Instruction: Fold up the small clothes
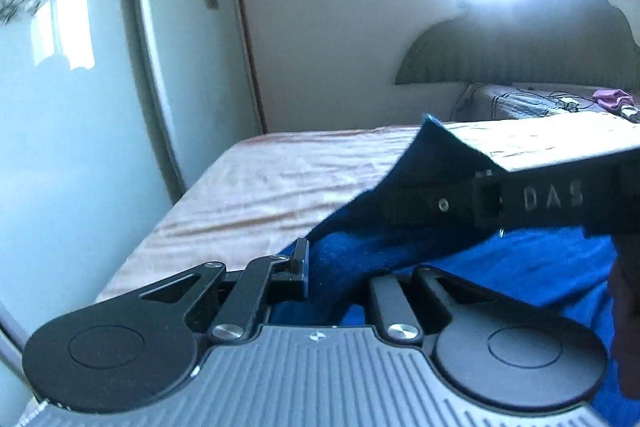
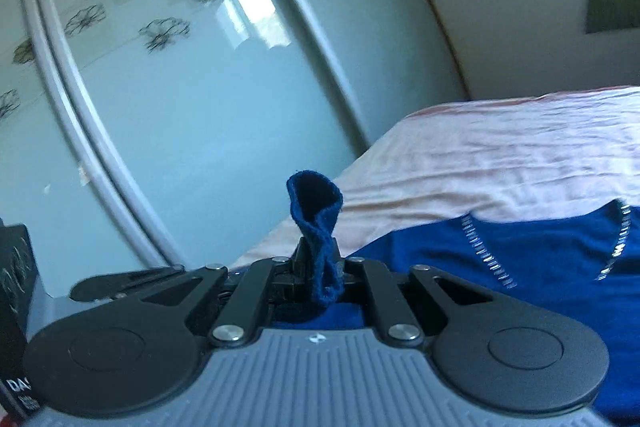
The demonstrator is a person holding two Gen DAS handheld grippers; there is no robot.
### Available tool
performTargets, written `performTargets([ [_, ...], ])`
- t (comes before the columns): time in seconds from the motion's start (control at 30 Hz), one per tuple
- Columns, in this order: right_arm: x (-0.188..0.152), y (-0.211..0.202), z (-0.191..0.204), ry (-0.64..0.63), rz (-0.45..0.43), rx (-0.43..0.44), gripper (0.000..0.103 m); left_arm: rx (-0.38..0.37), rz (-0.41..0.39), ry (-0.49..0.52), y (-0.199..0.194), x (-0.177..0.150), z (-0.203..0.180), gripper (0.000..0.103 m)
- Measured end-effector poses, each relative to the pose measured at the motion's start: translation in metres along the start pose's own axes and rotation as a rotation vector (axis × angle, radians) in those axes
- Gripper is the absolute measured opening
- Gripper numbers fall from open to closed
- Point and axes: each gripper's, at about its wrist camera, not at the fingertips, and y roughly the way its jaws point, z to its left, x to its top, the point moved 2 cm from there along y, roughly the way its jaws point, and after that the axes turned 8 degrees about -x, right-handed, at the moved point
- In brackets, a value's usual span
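The bed [image 2: 500, 155], covered by a wrinkled pale sheet, carries the blue garment [image 2: 520, 259] near its front edge, beside the glass wardrobe doors [image 2: 180, 107]. The left gripper [image 1: 332, 267] is clamped on a raised fold of the garment. The right gripper [image 2: 320, 267] is clamped on a twisted garment edge that stands up above its fingers.

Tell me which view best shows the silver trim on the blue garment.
The right wrist view: the blue garment lies spread on the bed, its silver trim plain. The left wrist view shows only bare blue cloth, no trim.
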Motion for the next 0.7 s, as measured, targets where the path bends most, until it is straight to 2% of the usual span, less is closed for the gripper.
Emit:
performTargets([
  [0.17, -0.001, -0.010, -0.032, 0.053, -0.033, -0.075, 0.007, -0.056, 0.015, 0.034, 0.025, 0.015, -0.031, 0.014],
  [0.37, 0.001, -0.028, -0.072, 0.085, -0.068, -0.186, 0.007, -0.127, 0.050, 0.071, 0.054, 0.018, -0.072, 0.017],
  [0.7, -0.009, -0.063, -0.124, 0.127, -0.121, -0.317, 0.007, -0.199, 0.059, 0.154, 0.076, 0.014, -0.129, 0.020],
])
